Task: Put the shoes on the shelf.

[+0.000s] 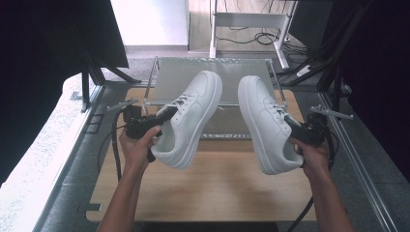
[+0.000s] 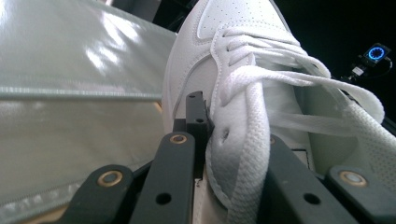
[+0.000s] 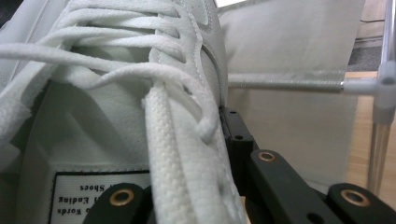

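Note:
Two white lace-up sneakers hang in the air above the wooden table (image 1: 212, 188). My left gripper (image 1: 162, 117) is shut on the collar edge of the left sneaker (image 1: 189, 116), toe pointing away. In the left gripper view the black jaws pinch that sneaker's lace-side wall (image 2: 233, 154), with the gripper (image 2: 212, 140) closed on it. My right gripper (image 1: 292, 126) is shut on the collar of the right sneaker (image 1: 265, 121). In the right gripper view the jaws clamp its laced upper (image 3: 187, 154); a tongue label (image 3: 98, 191) shows inside.
A low metal-framed rack with a silvery shelf (image 1: 193, 72) stands at the table's far side, just beyond the shoes; its rail (image 3: 285, 85) and post (image 3: 383, 107) are close on the right. Cables and a white stand's legs (image 1: 251, 38) lie on the floor behind.

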`<move>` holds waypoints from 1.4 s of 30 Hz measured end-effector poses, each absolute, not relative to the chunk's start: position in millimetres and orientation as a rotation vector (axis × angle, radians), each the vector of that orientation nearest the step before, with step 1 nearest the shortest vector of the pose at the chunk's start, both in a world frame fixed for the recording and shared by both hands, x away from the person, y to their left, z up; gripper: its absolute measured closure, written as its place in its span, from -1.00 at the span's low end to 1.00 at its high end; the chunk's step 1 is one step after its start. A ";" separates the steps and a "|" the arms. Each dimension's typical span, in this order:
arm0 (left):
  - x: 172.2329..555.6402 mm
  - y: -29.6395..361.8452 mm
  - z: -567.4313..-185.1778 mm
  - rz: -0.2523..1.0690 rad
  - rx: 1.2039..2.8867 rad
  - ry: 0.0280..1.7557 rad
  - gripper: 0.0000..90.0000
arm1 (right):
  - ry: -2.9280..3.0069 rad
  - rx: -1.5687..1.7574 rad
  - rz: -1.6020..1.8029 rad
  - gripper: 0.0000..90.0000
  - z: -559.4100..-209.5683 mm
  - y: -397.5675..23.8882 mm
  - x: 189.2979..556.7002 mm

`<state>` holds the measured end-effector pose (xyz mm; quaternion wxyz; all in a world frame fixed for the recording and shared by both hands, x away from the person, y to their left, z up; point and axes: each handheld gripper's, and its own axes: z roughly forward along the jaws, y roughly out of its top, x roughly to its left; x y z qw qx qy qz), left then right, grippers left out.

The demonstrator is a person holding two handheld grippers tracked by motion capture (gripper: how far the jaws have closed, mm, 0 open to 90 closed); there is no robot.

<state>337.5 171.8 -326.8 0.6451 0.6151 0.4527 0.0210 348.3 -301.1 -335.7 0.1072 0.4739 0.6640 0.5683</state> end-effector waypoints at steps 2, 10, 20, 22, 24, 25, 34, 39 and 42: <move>338.8 171.3 -325.2 0.049 1.400 1.030 0.87 | 1.943 1.399 1.675 0.94 -333.2 -300.5 351.3; 354.0 169.0 -320.4 0.031 1.372 1.041 0.87 | 1.910 1.426 1.681 0.94 -324.1 -297.2 365.7; 368.2 167.5 -317.2 0.022 1.369 1.058 0.87 | 1.894 1.464 1.665 0.94 -318.6 -293.8 380.8; 371.9 168.4 -317.1 0.014 1.363 1.063 0.87 | 1.895 1.463 1.661 0.94 -317.3 -293.6 381.8; 374.7 169.3 -316.6 0.014 1.360 1.067 0.87 | 1.892 1.469 1.658 0.94 -315.0 -293.0 384.1; 376.7 169.5 -316.1 0.017 1.355 1.073 0.87 | 1.888 1.469 1.656 0.94 -314.1 -292.9 385.6; 391.7 170.8 -312.3 0.024 1.341 1.099 0.87 | 1.872 1.494 1.660 0.94 -303.7 -289.8 397.3; 395.8 169.1 -308.2 0.038 1.349 1.104 0.87 | 1.874 1.499 1.649 0.94 -298.2 -287.1 402.8; 398.6 168.5 -306.0 0.031 1.343 1.105 0.87 | 1.868 1.509 1.645 0.94 -295.0 -284.8 406.1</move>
